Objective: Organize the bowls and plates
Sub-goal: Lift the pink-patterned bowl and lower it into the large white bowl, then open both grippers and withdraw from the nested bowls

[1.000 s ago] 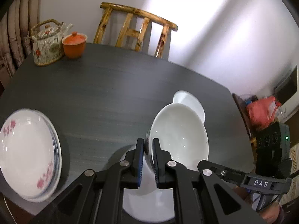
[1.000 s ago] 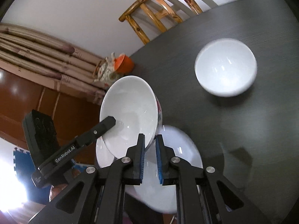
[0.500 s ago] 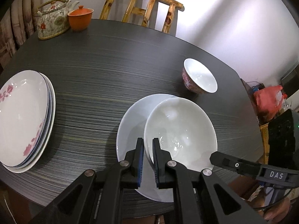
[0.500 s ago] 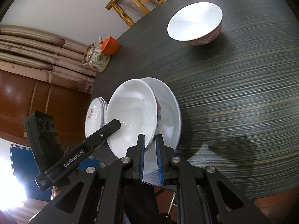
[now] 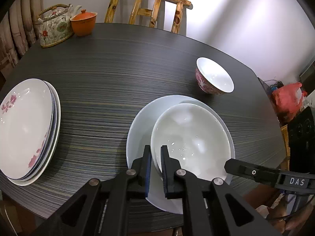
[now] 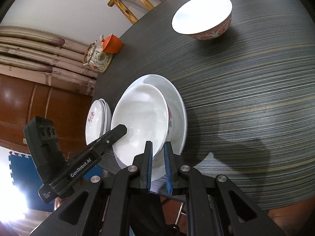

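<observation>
A dark, streak-grained counter (image 5: 110, 74) fills most of both views, and at its eleven o'clock edge in the left wrist view a floral teapot (image 5: 54, 28) with a woven handle stands just beside an orange lidded cup (image 5: 83, 22). Behind the counter's far edge at twelve o'clock a wooden chair (image 5: 149, 5) backs onto a pale wall (image 5: 246, 19). At three o'clock, off the counter, a red plastic bag (image 5: 288, 98) sits low; folded beige curtains (image 6: 39, 47) hang at nine o'clock in the right wrist view, above a blue foam mat (image 6: 17, 163).

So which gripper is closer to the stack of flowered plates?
Left. The left gripper pinches the rim of the white bowl on the side facing the plate stack; the right gripper grips the opposite rim, the bowl lying between it and the stack.
</observation>
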The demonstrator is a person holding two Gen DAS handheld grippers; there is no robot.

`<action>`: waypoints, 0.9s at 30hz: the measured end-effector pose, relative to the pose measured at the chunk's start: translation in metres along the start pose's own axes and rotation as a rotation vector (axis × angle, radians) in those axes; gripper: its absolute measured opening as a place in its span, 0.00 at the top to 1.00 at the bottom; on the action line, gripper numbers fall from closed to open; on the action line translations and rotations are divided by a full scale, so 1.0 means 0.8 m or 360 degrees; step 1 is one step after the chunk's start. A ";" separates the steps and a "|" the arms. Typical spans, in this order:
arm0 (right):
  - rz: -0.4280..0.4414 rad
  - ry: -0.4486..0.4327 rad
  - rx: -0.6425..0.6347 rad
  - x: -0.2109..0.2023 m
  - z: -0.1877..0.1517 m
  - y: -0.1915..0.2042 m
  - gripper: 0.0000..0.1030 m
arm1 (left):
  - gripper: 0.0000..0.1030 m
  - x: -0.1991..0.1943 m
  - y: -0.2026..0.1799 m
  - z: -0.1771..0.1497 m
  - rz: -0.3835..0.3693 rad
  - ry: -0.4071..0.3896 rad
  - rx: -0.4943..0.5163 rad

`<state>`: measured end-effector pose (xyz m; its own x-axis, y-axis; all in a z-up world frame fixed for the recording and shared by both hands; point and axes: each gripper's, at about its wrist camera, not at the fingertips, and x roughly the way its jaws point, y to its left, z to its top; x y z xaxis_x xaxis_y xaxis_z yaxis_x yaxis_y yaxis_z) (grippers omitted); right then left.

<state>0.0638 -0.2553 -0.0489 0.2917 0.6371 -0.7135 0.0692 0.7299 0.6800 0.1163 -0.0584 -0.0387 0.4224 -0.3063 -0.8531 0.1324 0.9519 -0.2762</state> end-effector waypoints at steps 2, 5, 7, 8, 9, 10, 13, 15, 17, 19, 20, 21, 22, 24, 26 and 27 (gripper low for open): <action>-0.0002 -0.0003 -0.0007 0.001 0.000 0.002 0.88 | 0.91 0.001 -0.001 -0.001 0.0010 -0.0003 0.0005; 0.0007 -0.0002 -0.0008 0.001 0.000 0.001 0.88 | 0.91 0.001 -0.004 -0.003 0.0039 -0.0013 0.0029; 0.0009 -0.0003 -0.0010 0.001 0.000 0.000 0.88 | 0.91 0.001 -0.005 -0.003 0.0054 -0.0024 0.0041; 0.0010 -0.0003 -0.0010 0.000 0.001 -0.001 0.88 | 0.91 0.001 -0.005 -0.003 0.0061 -0.0028 0.0044; 0.0011 -0.0003 -0.0011 -0.001 0.001 -0.001 0.88 | 0.91 0.000 -0.004 -0.004 0.0066 -0.0033 0.0044; 0.0009 -0.0003 -0.0015 0.000 0.001 -0.001 0.88 | 0.91 -0.001 -0.003 -0.004 0.0062 -0.0040 0.0039; 0.0015 -0.0006 -0.0010 0.000 0.000 0.000 0.87 | 0.91 -0.001 -0.004 -0.004 0.0071 -0.0049 0.0048; 0.0018 -0.0006 -0.0009 0.000 0.000 0.000 0.87 | 0.90 -0.003 -0.005 -0.004 0.0082 -0.0064 0.0059; 0.0023 -0.0007 -0.0003 -0.001 0.000 0.000 0.86 | 0.86 -0.005 -0.006 -0.004 0.0095 -0.0070 0.0076; 0.0038 -0.0007 0.0001 -0.002 0.001 -0.001 0.86 | 0.83 -0.007 -0.008 -0.004 0.0113 -0.0081 0.0084; 0.0041 -0.0016 0.0002 -0.003 0.001 -0.001 0.86 | 0.83 -0.008 -0.008 -0.004 0.0121 -0.0084 0.0090; 0.0043 -0.0024 0.0004 -0.005 0.001 -0.001 0.86 | 0.82 -0.009 -0.009 -0.004 0.0137 -0.0088 0.0104; 0.0046 -0.0029 0.0003 -0.006 0.001 0.000 0.86 | 0.82 -0.010 -0.010 -0.005 0.0149 -0.0089 0.0112; 0.0050 -0.0045 -0.0002 -0.009 0.001 -0.001 0.86 | 0.82 -0.012 -0.012 -0.005 0.0177 -0.0098 0.0129; 0.0054 -0.0073 -0.0002 -0.014 0.001 -0.005 0.86 | 0.82 -0.016 -0.012 -0.006 0.0197 -0.0114 0.0145; 0.0058 -0.0095 0.0003 -0.017 0.000 -0.007 0.86 | 0.82 -0.018 -0.012 -0.007 0.0204 -0.0120 0.0152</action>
<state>0.0595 -0.2682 -0.0434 0.3506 0.6472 -0.6769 0.0595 0.7059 0.7058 0.1042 -0.0636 -0.0263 0.5067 -0.1847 -0.8421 0.1561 0.9803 -0.1211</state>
